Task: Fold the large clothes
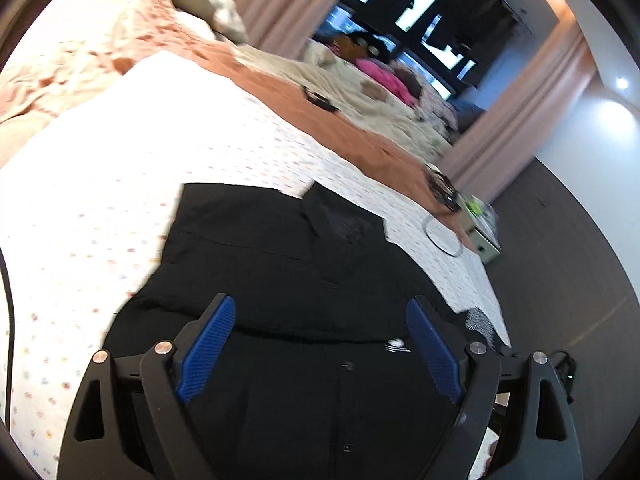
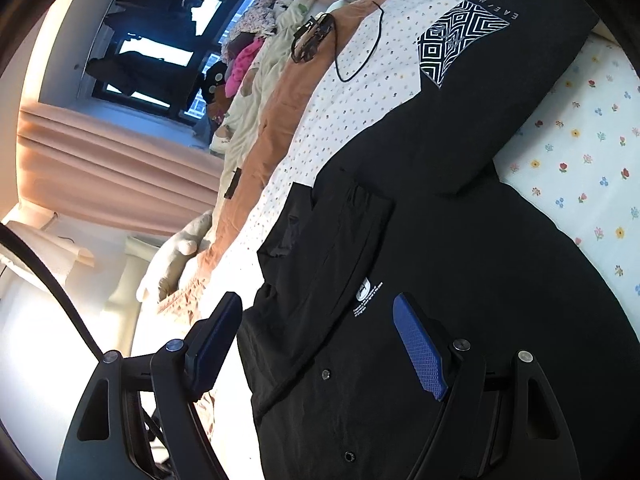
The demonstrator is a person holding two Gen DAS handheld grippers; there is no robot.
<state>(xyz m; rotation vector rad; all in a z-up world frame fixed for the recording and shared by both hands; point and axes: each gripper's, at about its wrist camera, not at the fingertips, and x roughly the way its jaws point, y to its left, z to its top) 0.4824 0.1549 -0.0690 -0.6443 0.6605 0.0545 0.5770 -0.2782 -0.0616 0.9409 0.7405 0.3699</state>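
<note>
A black jacket (image 2: pixel 460 248) lies spread on a bed, on top of a white sheet with small coloured dots (image 1: pixel 180 152). Its snap-button front faces up, and a sleeve with a white geometric print (image 2: pixel 456 46) extends away across the sheet.

The left claw (image 1: pixel 320 340) hovers over the jacket with its blue pads (image 1: pixel 208 352) set wide apart. Nothing is gripped between them; only flat black fabric shows below the gap.

The right claw (image 2: pixel 318 340) is also wide. One pad sits above the jacket's front beside a small white chest logo (image 2: pixel 366 294); the other sits past the jacket's edge, over the sheet. It holds nothing.

An orange blanket (image 1: pixel 320 116) borders the sheet on the far side, with a thin black cable (image 2: pixel 362 52) lying across both. Pink curtains (image 2: pixel 112 160) frame a dark window (image 1: pixel 420 4) beyond.
</note>
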